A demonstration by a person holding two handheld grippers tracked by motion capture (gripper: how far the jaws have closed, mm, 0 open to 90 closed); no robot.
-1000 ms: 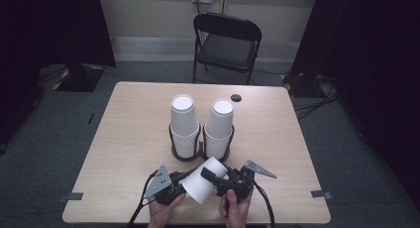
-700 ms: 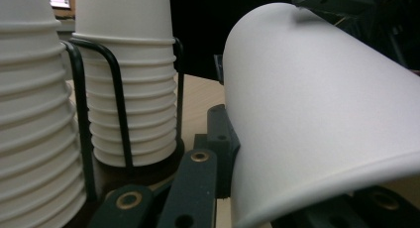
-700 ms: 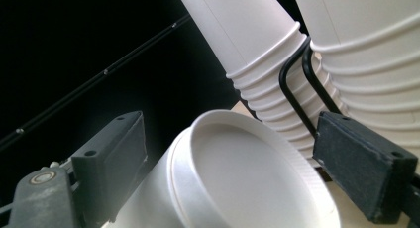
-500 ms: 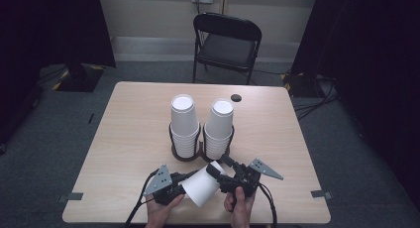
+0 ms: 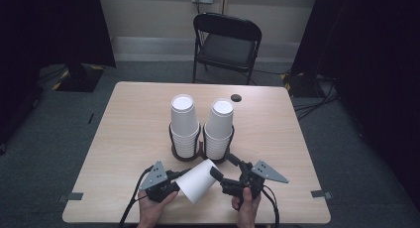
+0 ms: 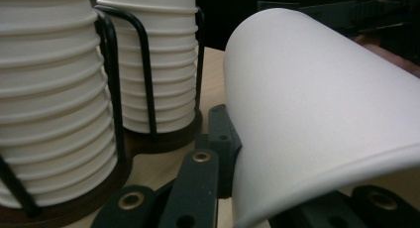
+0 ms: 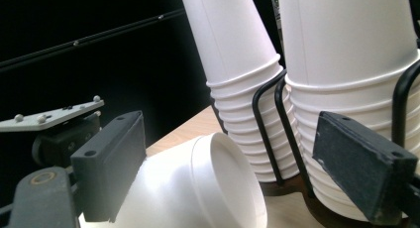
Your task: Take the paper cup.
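So the left gripper (image 5: 174, 181) is clamping a single white paper cup (image 5: 197, 181) by its rim, low in the middle of the high view, cup lying on its side with the closed bottom pointing up toward the two stacks. The right gripper (image 5: 223, 169) is sitting just right of the cup with its jaws spread wide, nothing between them as far as I can tell; in the right gripper view the cup's base (image 7: 225, 183) is lying between and beyond the jaws. Behind them, the left cup stack (image 5: 183, 124) and right cup stack (image 5: 219, 129) are standing in a black wire holder (image 5: 200, 151) mid-worktop (image 5: 129, 139). Looks like the handover step: next the right gripper needs to be closing gently on the cup body without crushing it.
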